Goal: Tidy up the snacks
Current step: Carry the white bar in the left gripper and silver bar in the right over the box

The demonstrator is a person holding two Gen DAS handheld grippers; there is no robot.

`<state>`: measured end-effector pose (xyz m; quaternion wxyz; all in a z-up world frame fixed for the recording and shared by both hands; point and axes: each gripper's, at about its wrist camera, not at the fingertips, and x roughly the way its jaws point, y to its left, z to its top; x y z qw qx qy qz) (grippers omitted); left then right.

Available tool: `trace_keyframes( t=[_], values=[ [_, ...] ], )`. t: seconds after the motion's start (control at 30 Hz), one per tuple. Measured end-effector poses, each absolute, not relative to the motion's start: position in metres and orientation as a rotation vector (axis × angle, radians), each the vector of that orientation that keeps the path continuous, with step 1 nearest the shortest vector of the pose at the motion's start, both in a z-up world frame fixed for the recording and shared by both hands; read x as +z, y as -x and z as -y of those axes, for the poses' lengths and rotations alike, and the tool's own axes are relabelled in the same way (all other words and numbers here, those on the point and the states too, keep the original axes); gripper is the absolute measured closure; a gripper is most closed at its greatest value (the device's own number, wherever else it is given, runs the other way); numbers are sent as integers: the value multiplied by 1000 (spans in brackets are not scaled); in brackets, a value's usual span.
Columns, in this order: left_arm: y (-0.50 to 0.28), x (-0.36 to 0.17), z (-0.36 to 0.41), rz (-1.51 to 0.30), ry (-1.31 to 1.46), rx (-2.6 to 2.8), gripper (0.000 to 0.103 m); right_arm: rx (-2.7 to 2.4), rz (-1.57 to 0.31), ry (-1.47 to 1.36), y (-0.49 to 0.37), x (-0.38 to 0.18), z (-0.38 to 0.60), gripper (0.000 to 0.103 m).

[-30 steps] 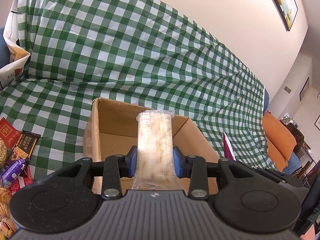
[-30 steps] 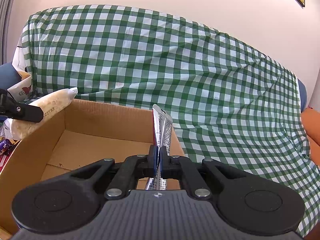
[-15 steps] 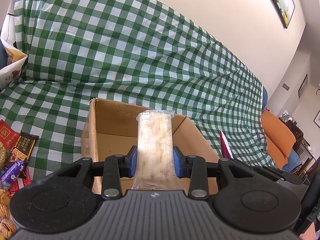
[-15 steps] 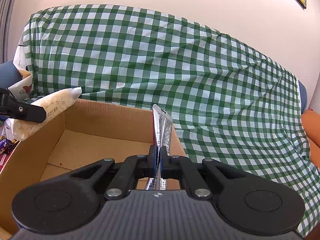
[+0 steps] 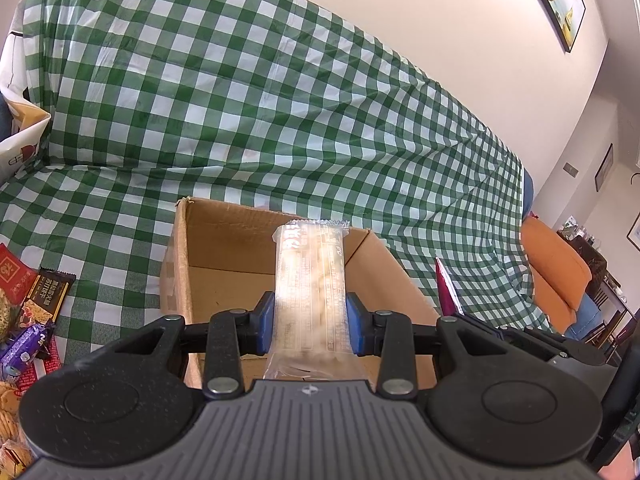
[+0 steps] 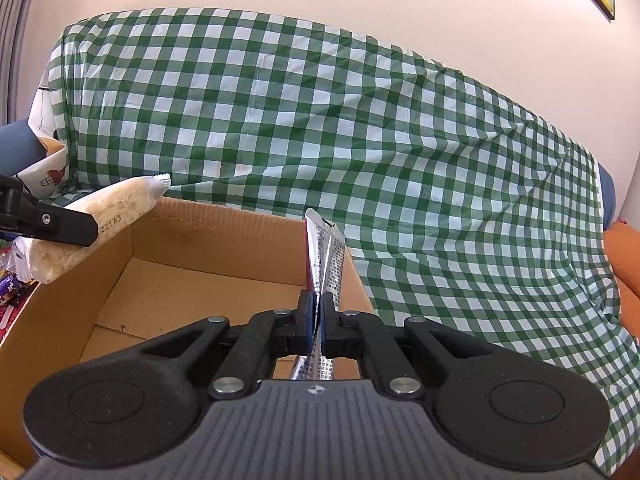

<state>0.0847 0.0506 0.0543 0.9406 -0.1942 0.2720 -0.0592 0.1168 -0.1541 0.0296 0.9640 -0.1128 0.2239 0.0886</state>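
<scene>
Cardboard box (image 5: pixel 208 264) sits open and looks empty on the checked cloth (image 5: pixel 280 120), and both hands carry a snack above it. The left hand-held gripper (image 5: pixel 310 326) pinches a clear cracker pack (image 5: pixel 310 280) across its width; the pack's long axis runs straight forward along the fingers, its far end over the box's near left side. In the right view the same pack (image 6: pixel 120 208) pokes in over the left wall. The right hand-held gripper (image 6: pixel 316 322) has its pads pressed together on a thin foil sachet (image 6: pixel 324 256), which stands on edge and points forward, its tip near the box's far right corner. The box floor (image 6: pixel 180 300) lies below and ahead of both, so the drop seems to turn on getting each snack wholly inside the walls before letting go. The sachet looks the better placed, well over the opening; the cracker pack may need carrying further in, since part of it hangs near the rim. Loose snacks (image 5: pixel 28 320) wait on the cloth left of the box.
</scene>
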Motion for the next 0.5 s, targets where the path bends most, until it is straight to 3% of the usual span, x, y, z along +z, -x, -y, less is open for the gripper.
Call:
trace_keyframes(
  t=[0.5],
  values=[
    [-87, 57, -49, -552, 393, -127, 63, 186, -455, 236, -117, 29, 156, 100]
  ],
)
